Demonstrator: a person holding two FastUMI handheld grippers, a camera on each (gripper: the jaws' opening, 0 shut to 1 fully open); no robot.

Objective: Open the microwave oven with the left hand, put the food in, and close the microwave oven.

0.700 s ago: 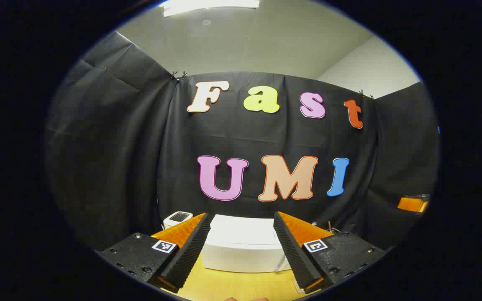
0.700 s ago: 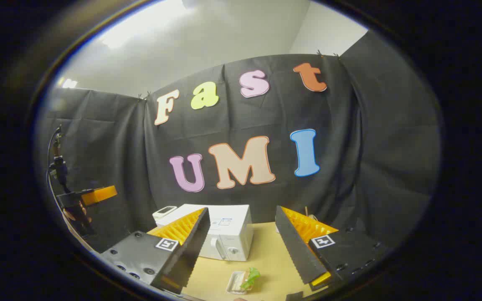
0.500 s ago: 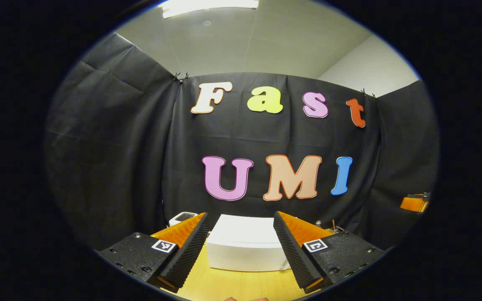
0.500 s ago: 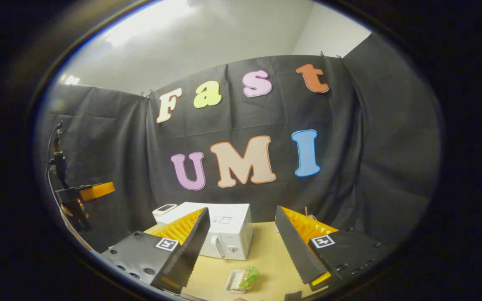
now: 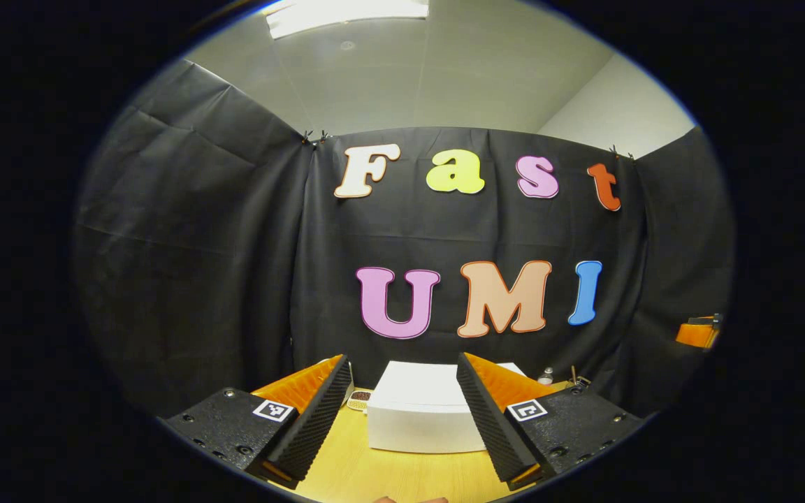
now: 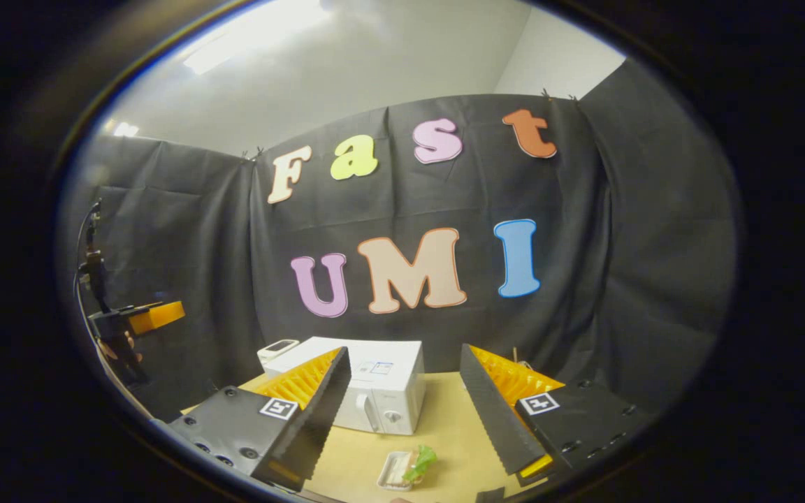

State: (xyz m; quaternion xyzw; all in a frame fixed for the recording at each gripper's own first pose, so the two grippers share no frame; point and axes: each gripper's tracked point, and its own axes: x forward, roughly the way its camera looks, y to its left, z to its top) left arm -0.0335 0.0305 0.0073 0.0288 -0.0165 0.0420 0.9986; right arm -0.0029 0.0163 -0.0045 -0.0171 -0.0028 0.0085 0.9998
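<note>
A white microwave (image 5: pixel 422 420) stands on the wooden table, seen between the spread fingers of my left gripper (image 5: pixel 401 365), some way ahead. In the right gripper view the microwave (image 6: pixel 383 399) shows its front with a handle and a knob, and its door is shut. The food, a small clear tray with something green on it (image 6: pixel 406 468), lies on the table in front of the microwave, low between the fingers of my right gripper (image 6: pixel 403 353). Both grippers are open and hold nothing. The left gripper (image 6: pixel 138 318), with the hand that holds it, is at the far left, raised above the table.
A small white device (image 6: pixel 278 346) sits behind the microwave's left corner. A small round dish (image 5: pixel 358 399) lies on the table left of the microwave. The table (image 6: pixel 455 426) has bare wood right of the microwave. Black cloth walls close the booth on three sides.
In the left gripper view the scene has slid right and a little down; the small dish has come into view. The right gripper view has shifted only slightly. Both grippers stay open.
</note>
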